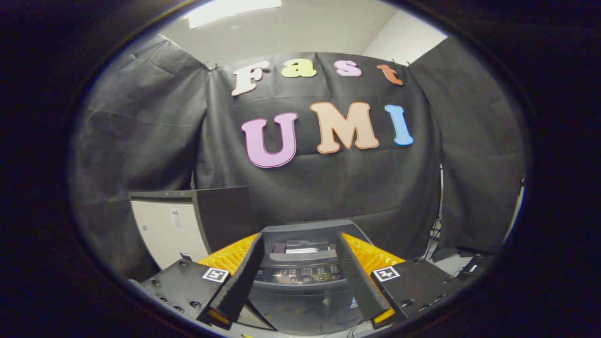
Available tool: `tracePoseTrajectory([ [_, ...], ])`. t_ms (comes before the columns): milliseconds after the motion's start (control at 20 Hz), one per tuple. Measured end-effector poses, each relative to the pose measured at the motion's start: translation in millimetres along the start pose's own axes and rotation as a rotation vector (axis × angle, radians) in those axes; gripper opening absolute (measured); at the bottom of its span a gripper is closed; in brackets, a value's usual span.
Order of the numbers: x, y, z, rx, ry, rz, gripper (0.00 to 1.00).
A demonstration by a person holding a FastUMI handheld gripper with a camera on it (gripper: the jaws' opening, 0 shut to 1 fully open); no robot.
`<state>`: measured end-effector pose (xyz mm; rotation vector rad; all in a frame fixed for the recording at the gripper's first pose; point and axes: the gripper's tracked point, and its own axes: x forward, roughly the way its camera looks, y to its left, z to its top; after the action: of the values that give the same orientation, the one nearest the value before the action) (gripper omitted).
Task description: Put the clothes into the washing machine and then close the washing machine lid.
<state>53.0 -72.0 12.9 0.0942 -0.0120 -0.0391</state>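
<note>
So from where I'm driving this, far left there's a pale boxy cabinet with a dark top and side (164, 234), standing just beside the machine, and that's my first worry: swing in wide from that side and I'll clip its corner. Then comes the gripper (296, 277) with its jaws spread wide apart and nothing between them, empty as far as I can tell. Framed right in that gap, just ahead and below, is the dark grey top-loading washing machine (303, 274), control panel with its row of buttons facing me. I can't honestly tell whether the dark glossy lid (300, 307) is up or down from this angle, so pushing down blind could jam a finger on it. No clothes anywhere I can see, so the loading step isn't something I can judge. Over on the right, loose cables hang by the wall (439, 225), snag risk if I drift.
</note>
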Motion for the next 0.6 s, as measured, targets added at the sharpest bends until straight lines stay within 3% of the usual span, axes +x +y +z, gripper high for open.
tracePoseTrajectory([
  [600,-6.9,19.6,5.2,0.018,-0.038,0.061,0.95],
])
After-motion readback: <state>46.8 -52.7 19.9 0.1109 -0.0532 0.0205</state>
